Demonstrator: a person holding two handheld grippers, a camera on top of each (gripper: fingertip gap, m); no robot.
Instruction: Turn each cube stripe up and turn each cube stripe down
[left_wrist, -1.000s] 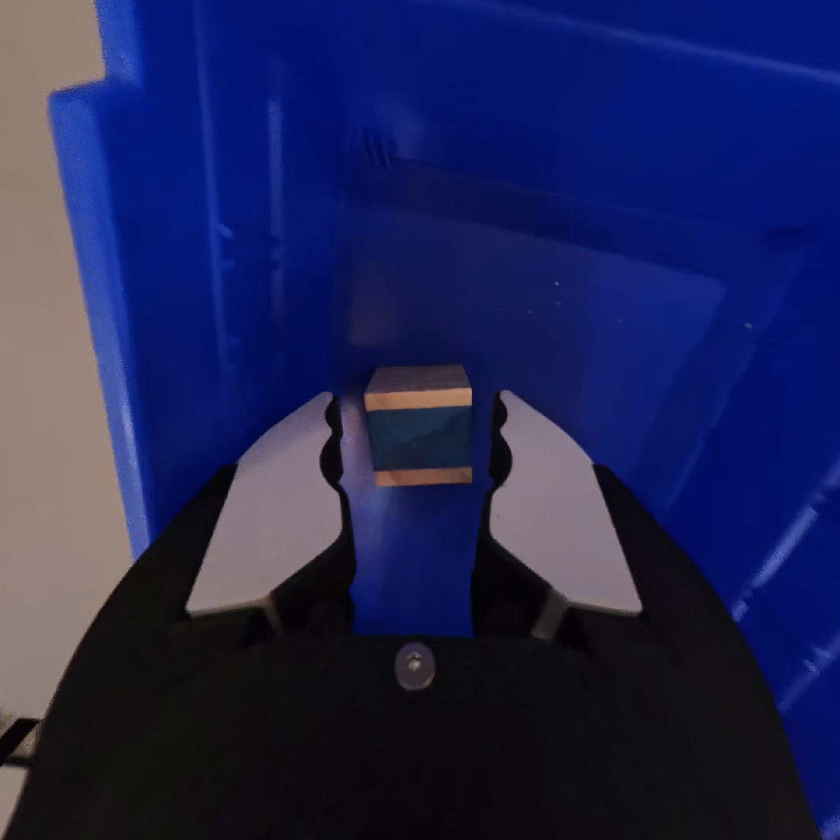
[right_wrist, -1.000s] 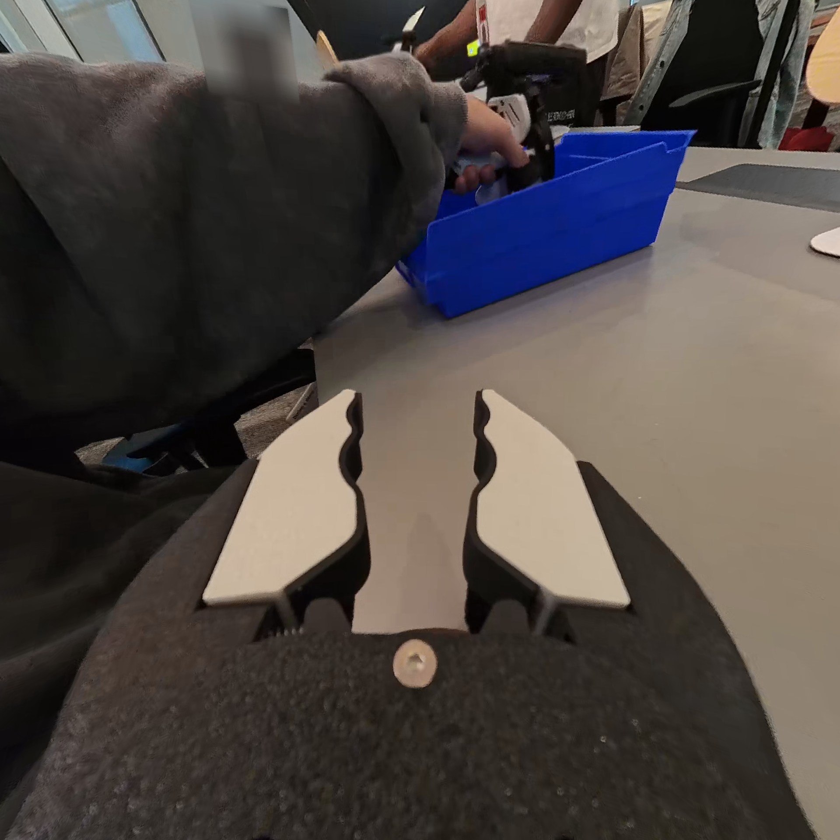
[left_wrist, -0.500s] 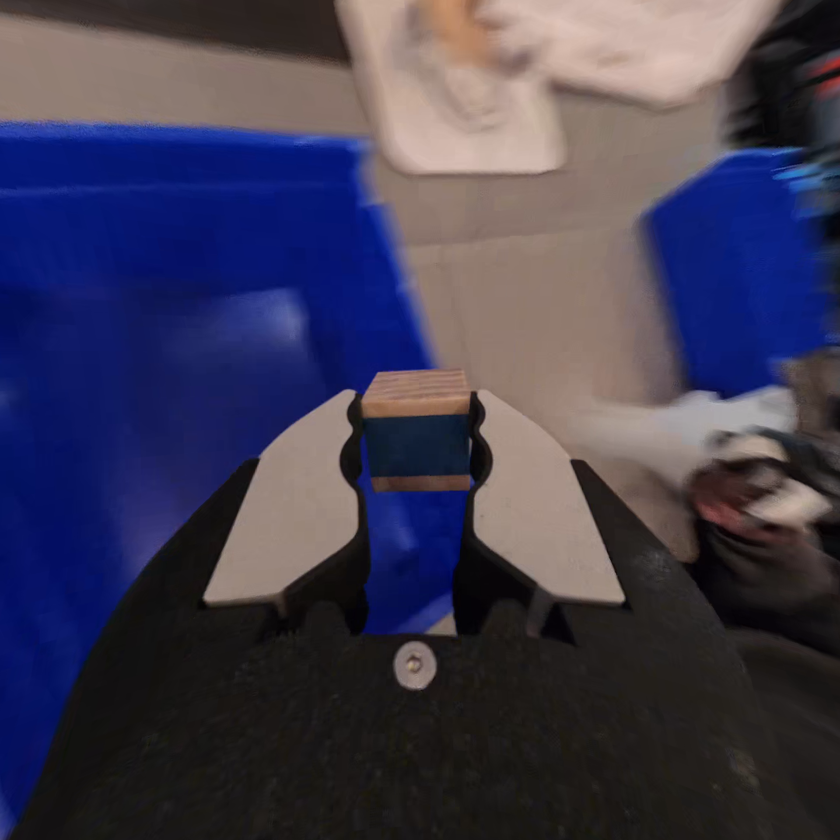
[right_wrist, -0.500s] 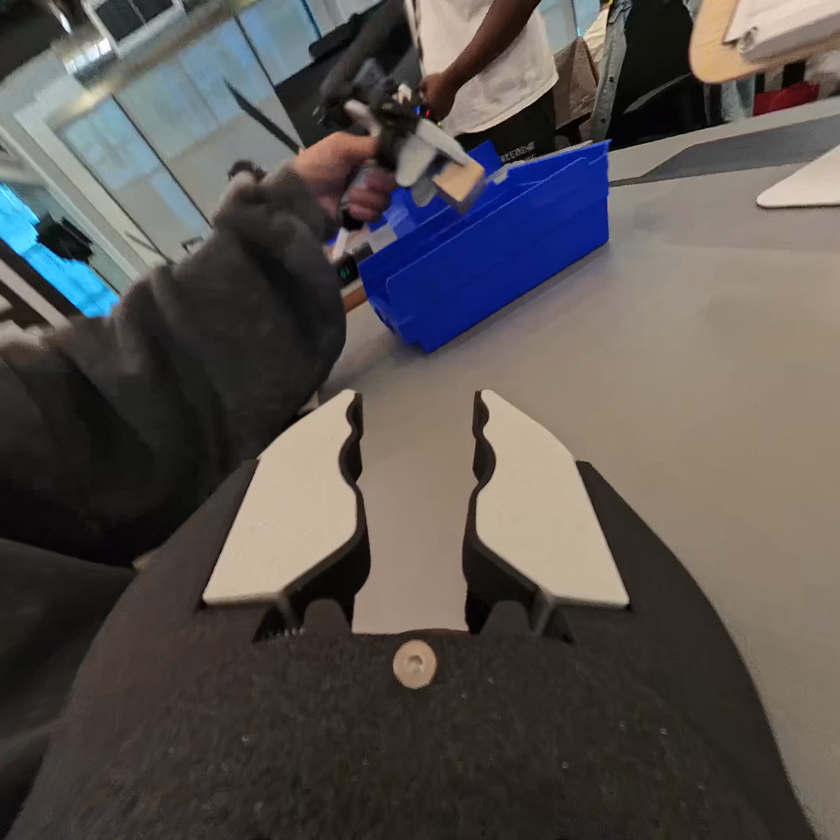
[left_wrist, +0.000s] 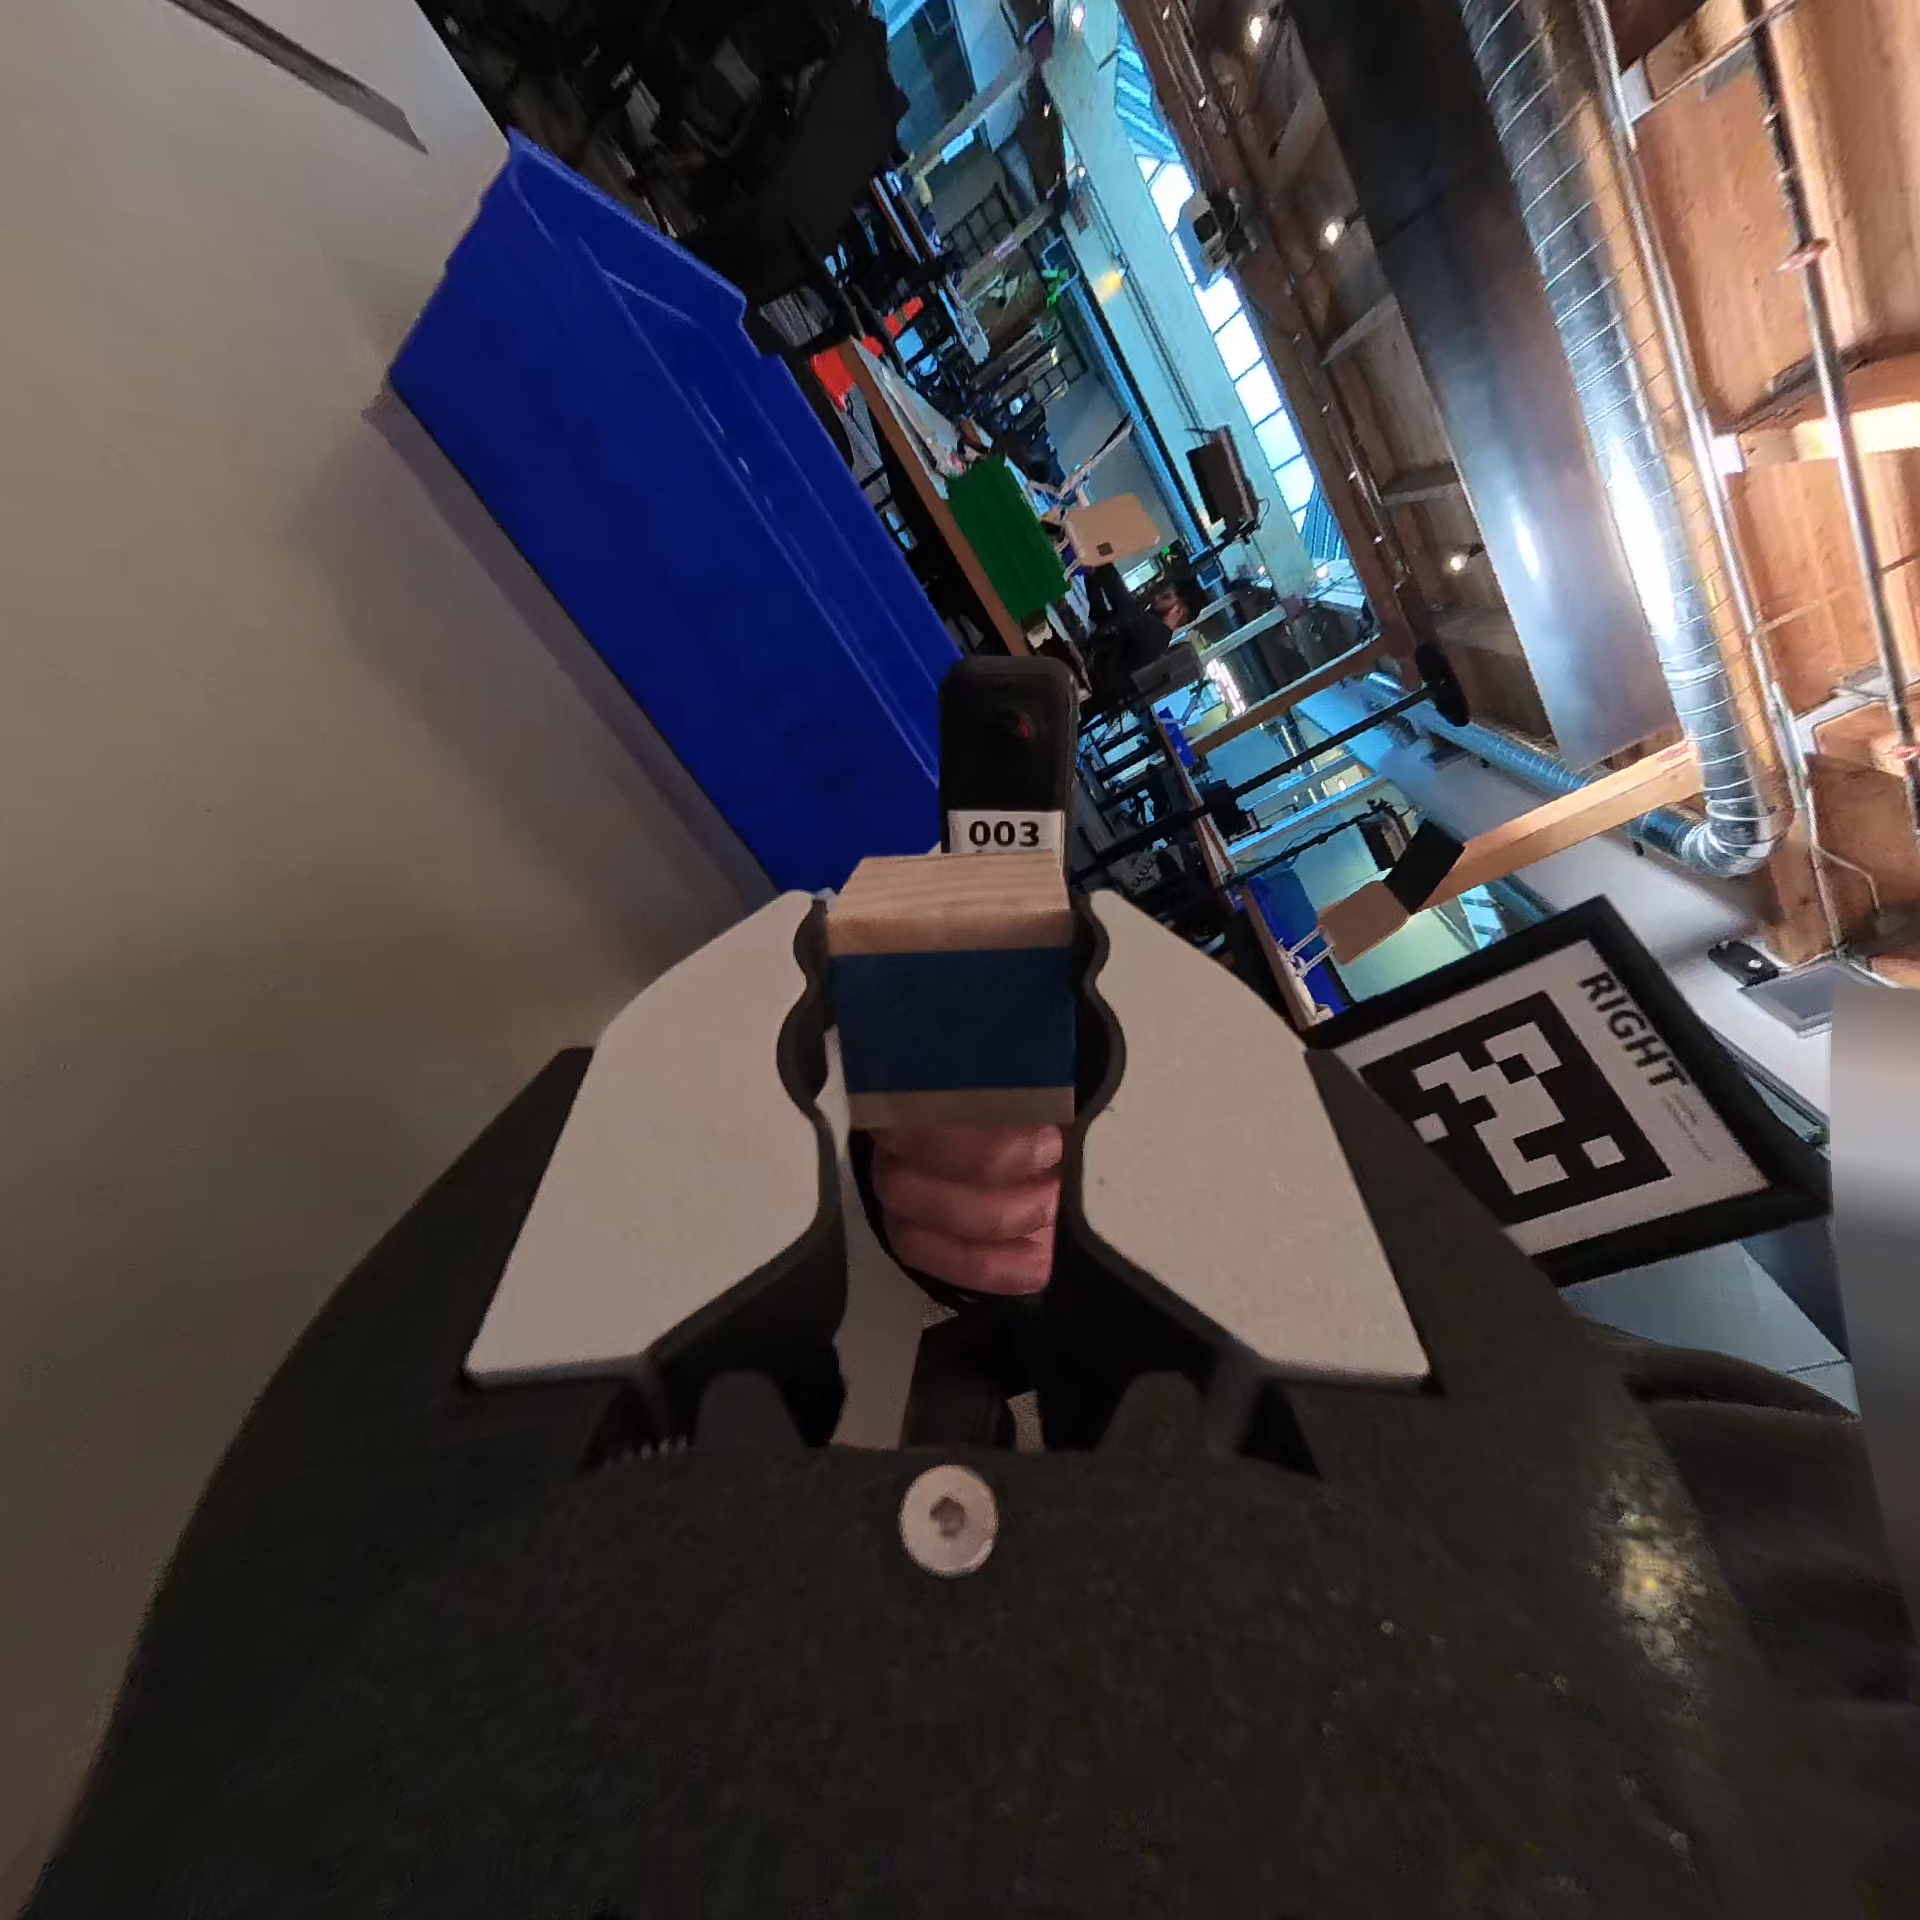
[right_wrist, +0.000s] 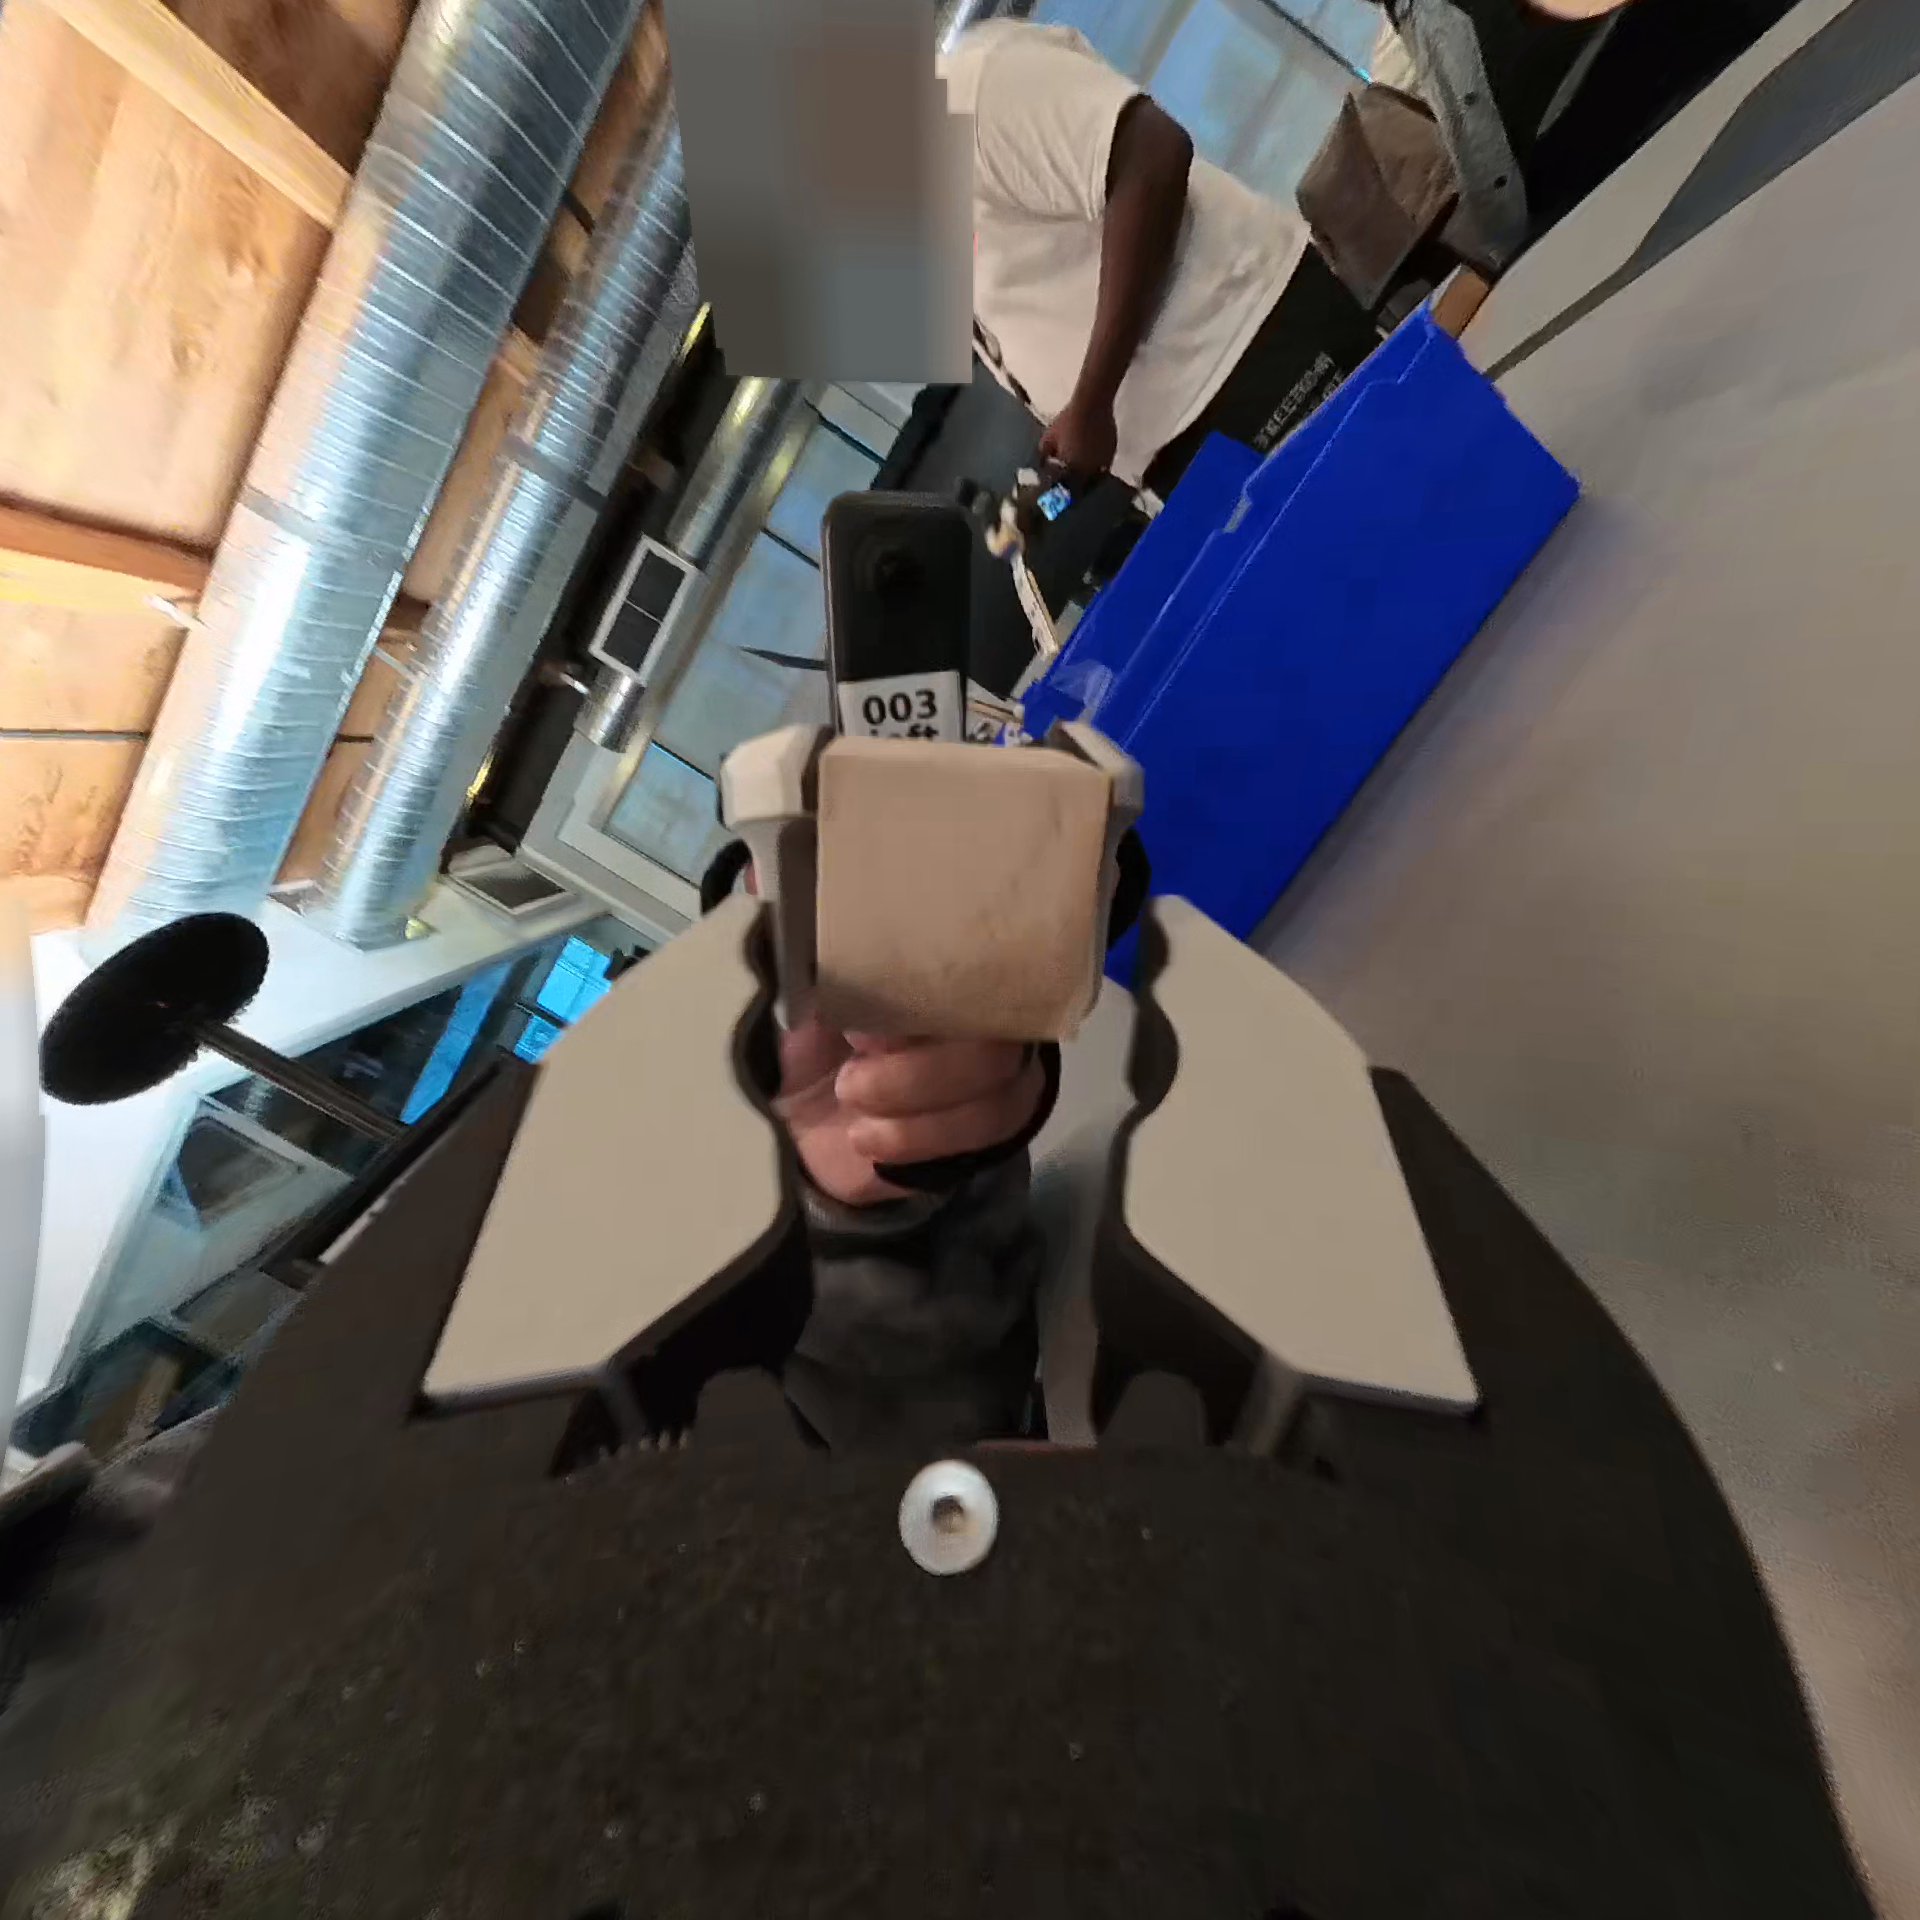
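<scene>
My left gripper (left_wrist: 951, 966) is shut on a wooden cube (left_wrist: 951, 1029) and holds it in the air. The cube's blue stripe faces the left wrist camera, with bare wood above and below it. My right gripper (right_wrist: 951, 930) is open and points straight at the left one. Its fingertips stand on either side of the cube (right_wrist: 956, 894), whose plain wooden face shows in the right wrist view; I cannot tell if they touch. The left gripper's fingers (right_wrist: 764, 800) clamp the cube's sides. The hand (left_wrist: 966, 1216) holding the right gripper shows behind the cube.
Both views are rolled sideways. A blue bin (left_wrist: 665, 540) stands on the grey table (left_wrist: 208, 727); it also shows in the right wrist view (right_wrist: 1299, 665). A black-and-white marker board (left_wrist: 1527, 1091) sits on the right gripper. A person in a white shirt (right_wrist: 1081, 229) stands beyond the bin.
My left gripper shut on the cube in the bin, lifted it out and swung to face the right gripper. The right gripper rose from the table, opened wider and came up to the cube.
</scene>
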